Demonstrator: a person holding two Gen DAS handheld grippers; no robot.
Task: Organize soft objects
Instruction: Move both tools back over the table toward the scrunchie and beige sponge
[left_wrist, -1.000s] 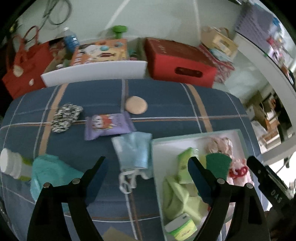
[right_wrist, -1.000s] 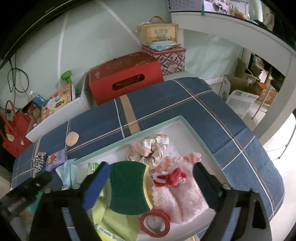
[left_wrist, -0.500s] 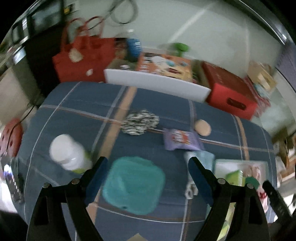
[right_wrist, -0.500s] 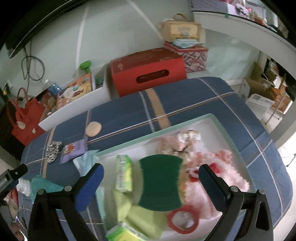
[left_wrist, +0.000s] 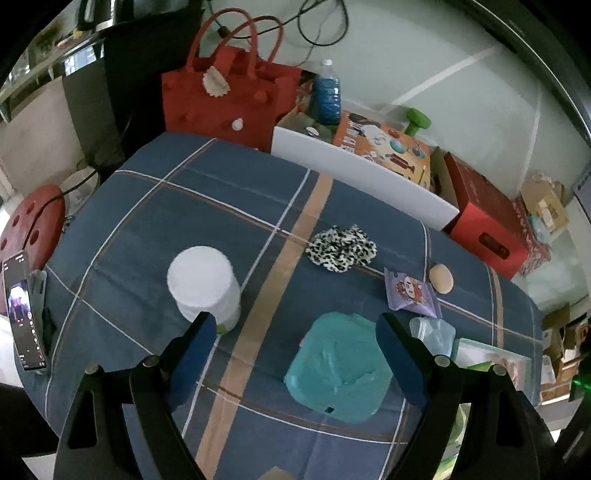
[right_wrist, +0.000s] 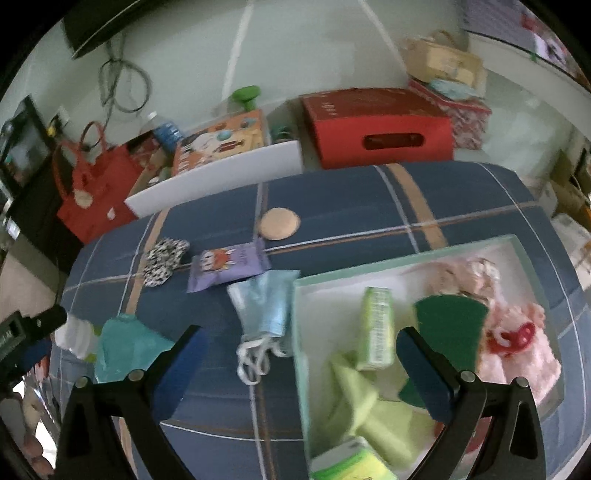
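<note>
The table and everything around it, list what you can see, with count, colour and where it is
Teal cloth: one, teal, between the left tool's fingers.
White bottle: one, white, left of the cloth.
Scrunchie: one, black and white, mid table.
Purple packet: one, beside the beige puff.
Face masks: light blue, left of the tray.
Green sponge, pink clothes, green packs and cloths: in the tray.
Red bag, red box: behind the table.
Phone: table's left edge.
Left tool: open, empty.
Right tool: open, empty.
</note>
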